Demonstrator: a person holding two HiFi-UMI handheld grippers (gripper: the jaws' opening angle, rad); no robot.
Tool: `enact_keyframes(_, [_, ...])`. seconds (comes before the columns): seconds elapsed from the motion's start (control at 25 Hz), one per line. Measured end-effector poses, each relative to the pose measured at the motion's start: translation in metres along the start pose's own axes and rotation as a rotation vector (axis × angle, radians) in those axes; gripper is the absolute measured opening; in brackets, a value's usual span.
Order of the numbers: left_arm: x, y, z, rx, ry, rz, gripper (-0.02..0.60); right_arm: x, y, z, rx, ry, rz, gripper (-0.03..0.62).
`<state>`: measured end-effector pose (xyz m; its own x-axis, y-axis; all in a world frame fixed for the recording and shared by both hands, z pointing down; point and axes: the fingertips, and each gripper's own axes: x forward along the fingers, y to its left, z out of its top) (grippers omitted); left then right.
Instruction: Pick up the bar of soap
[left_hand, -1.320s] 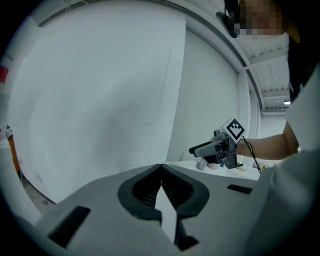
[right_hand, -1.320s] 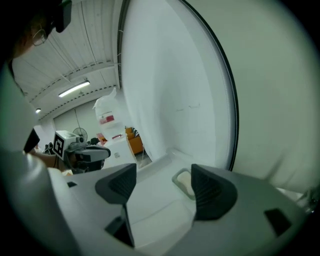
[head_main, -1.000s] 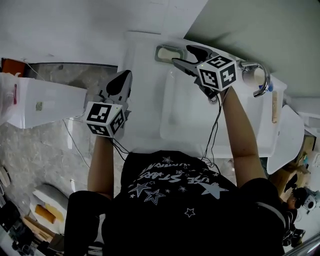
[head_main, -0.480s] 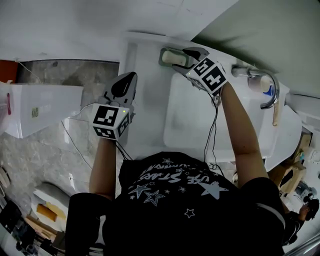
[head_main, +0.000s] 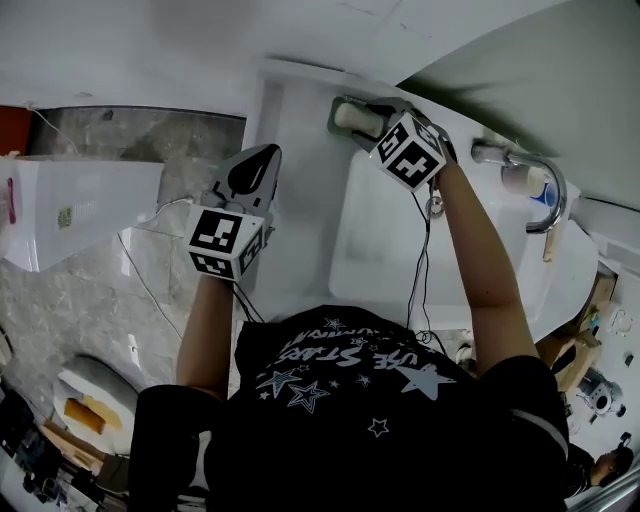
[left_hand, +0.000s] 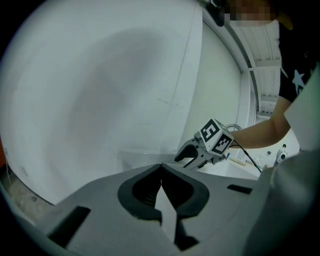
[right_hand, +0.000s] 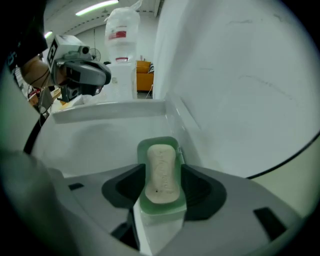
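Observation:
A pale bar of soap (right_hand: 161, 172) lies in a green soap dish (right_hand: 158, 143) on the sink's back ledge, against the wall. My right gripper (right_hand: 161, 176) straddles the dish with the soap between its jaws, which are closing; the pads stand close beside the dish, and no press on the soap shows. From the head view the soap (head_main: 356, 117) is partly hidden under that right gripper (head_main: 368, 122). My left gripper (head_main: 254, 166) hovers over the sink's left ledge, shut and empty, its tips meeting (left_hand: 161, 167).
The white sink basin (head_main: 385, 235) lies below the right arm, with a chrome faucet (head_main: 538, 190) at its right end. A white box-like unit (head_main: 70, 210) stands to the left. The wall runs close behind the soap dish.
The right gripper moved left and down over the soap dish, and its jaws have narrowed around it. The left gripper drifted slightly toward the wall.

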<state>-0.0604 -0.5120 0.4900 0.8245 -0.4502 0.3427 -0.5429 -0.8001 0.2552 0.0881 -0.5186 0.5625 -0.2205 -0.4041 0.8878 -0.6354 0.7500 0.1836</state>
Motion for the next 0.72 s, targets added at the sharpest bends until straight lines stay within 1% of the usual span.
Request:
enact_keyframes(0.12, [0.000,0.000,-0.002,-0.003,0.005,-0.007,0.009,0.007,0.002,-0.002,-0.042,0.035,0.003,0.222])
enact_keyframes(0.32, [0.002,-0.001,-0.005,-0.009,0.008,-0.019,0.009,0.012,0.002,-0.003,-0.058,0.072,0.009,0.206])
enact_keyframes(0.56, [0.000,0.004,-0.006,-0.027,0.003,-0.012,0.010,0.019,0.002,-0.006,-0.029,0.154,0.076,0.206])
enact_keyframes(0.72, [0.002,0.001,-0.009,-0.027,0.013,-0.026,0.009,0.023,0.003,-0.008,-0.070,0.209,0.089,0.201])
